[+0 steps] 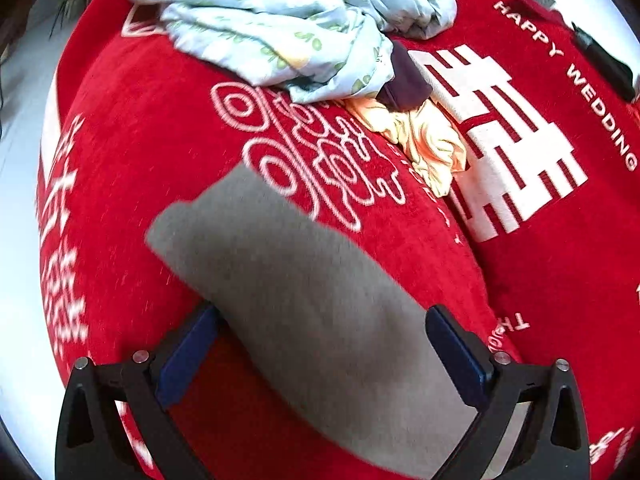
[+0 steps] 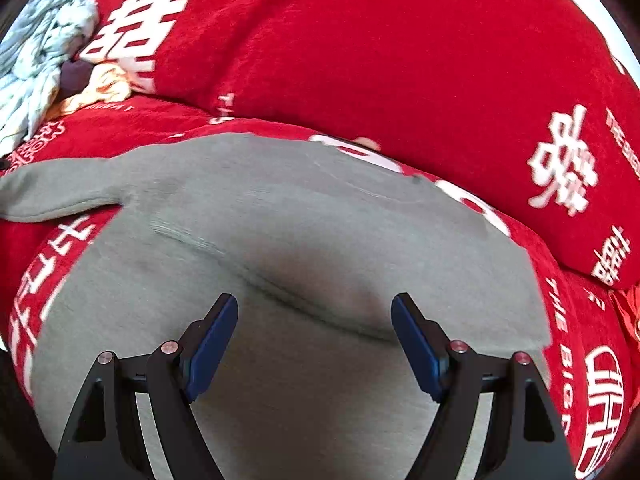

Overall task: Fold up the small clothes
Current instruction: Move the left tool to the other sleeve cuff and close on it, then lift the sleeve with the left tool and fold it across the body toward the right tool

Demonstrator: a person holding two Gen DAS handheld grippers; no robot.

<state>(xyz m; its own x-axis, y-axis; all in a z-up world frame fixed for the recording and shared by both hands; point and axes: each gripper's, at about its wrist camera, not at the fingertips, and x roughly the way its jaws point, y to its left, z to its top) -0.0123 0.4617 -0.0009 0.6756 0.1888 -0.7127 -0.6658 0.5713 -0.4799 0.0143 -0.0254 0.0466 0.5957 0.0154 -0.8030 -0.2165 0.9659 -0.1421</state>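
A grey sweatshirt (image 2: 304,216) lies spread flat on a red blanket (image 2: 400,60) with white characters. Its sleeve (image 2: 60,192) reaches out to the left. My right gripper (image 2: 314,304) hovers over the grey body near a long crease, jaws open and nothing between the blue pads (image 2: 212,344). In the left wrist view the grey sleeve (image 1: 280,280) runs diagonally across the blanket (image 1: 140,140) and passes under my left gripper (image 1: 320,320). Its jaws stand wide open, one finger at each side of the sleeve, and the pads (image 1: 460,356) do not press on it.
A crumpled light-blue printed garment (image 1: 272,24), a dark purple piece (image 1: 404,80) and a peach one (image 1: 428,140) lie heaped at the far end. That heap (image 2: 36,60) shows at the right wrist view's far left. A black object (image 1: 604,60) lies at the far right edge.
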